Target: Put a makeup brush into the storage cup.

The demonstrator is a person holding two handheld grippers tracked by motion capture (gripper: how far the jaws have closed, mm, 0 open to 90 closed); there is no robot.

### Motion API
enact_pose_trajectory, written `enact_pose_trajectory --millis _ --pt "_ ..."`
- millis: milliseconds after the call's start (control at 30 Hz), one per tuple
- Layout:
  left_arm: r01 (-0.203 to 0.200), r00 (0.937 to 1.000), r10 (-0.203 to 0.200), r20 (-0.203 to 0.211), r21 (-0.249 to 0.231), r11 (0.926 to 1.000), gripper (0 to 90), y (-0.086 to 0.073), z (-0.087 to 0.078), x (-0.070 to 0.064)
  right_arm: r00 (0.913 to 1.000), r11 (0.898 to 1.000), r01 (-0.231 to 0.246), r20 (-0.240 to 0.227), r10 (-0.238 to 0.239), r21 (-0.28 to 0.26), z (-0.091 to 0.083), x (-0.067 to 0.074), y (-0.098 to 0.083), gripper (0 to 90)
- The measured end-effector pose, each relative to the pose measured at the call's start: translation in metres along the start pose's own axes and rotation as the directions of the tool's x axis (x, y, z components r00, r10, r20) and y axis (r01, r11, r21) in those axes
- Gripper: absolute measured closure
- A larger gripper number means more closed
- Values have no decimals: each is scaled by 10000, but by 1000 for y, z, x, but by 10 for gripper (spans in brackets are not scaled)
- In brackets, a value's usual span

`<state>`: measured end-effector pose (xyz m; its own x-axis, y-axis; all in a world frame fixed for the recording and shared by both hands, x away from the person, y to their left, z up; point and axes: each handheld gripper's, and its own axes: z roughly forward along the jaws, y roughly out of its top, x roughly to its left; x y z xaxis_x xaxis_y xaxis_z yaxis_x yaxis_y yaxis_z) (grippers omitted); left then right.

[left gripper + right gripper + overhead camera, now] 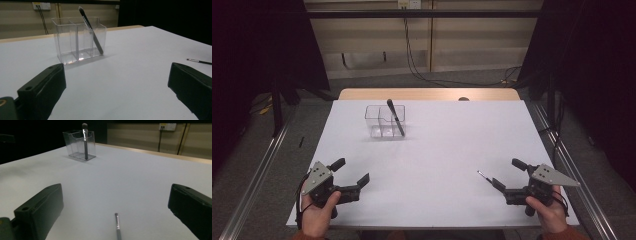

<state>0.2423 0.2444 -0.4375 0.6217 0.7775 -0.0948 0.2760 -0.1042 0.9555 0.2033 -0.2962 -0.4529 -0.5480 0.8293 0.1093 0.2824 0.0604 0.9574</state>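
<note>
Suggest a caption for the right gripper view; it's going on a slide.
Open right tongs straddle a thin brush lying on the white table; clear organizer beyond.

Clear glossy plastic organizer [79, 40], upper left of the left gripper view. Matt white desk [437, 150] surface, wood far edge. Matt black plastic tongs. Thin brush [117, 223] with shiny metal ferrule.

Left claw [354, 175] agape, right claw [506, 173] likewise, both seemingly low.

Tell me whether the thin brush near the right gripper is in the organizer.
Out: the thin silver-tipped brush lies flat on the white table, apart from the clear plastic organizer.
</note>
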Motion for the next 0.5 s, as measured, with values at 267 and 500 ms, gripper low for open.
enact_pose_trajectory --millis 267,500 --pt "-39 10000 39 -50 -27 10000 18 0 1 -1 9999 9999 97 85 -96 -108 5 -5 9 12" --pt "-156 9999 156 61 35 9999 16 1 1 -3 9995 9995 287 126 -289 165 18 -13 18 12"
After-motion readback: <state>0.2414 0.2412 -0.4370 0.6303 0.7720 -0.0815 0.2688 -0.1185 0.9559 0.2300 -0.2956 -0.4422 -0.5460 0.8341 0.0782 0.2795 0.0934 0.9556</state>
